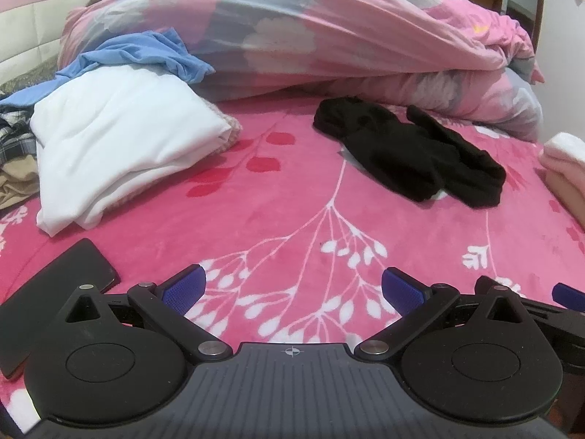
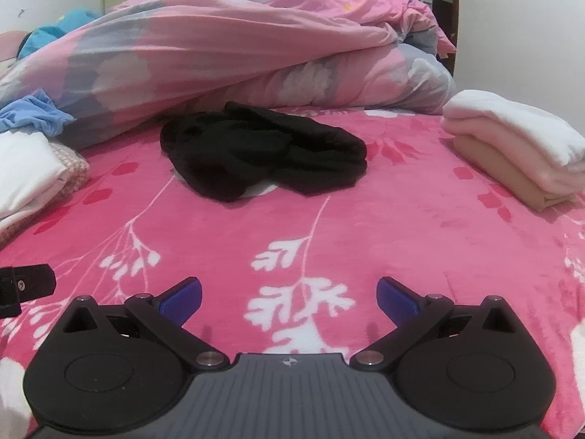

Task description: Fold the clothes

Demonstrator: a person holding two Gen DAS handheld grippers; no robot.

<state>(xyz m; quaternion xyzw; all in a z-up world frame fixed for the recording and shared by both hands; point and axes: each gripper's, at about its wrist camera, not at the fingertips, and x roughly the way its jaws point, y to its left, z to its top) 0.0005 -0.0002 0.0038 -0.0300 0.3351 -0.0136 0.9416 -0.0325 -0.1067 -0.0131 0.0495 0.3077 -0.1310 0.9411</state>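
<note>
A crumpled black garment (image 1: 409, 150) lies on the pink floral bedspread (image 1: 292, 219), ahead and right of my left gripper (image 1: 292, 289). It also shows in the right wrist view (image 2: 263, 153), ahead of my right gripper (image 2: 289, 296). Both grippers are open and empty, low over the bedspread (image 2: 329, 226), well short of the garment. A white garment (image 1: 120, 146) lies loosely piled at the left. A blue garment (image 1: 146, 55) lies behind it.
A rumpled pink quilt (image 1: 310, 36) fills the back of the bed. A stack of folded white, pink and tan clothes (image 2: 512, 146) sits at the right. A dark phone (image 1: 47, 292) lies at the near left. Plaid and tan clothes (image 1: 14, 161) lie at the far left.
</note>
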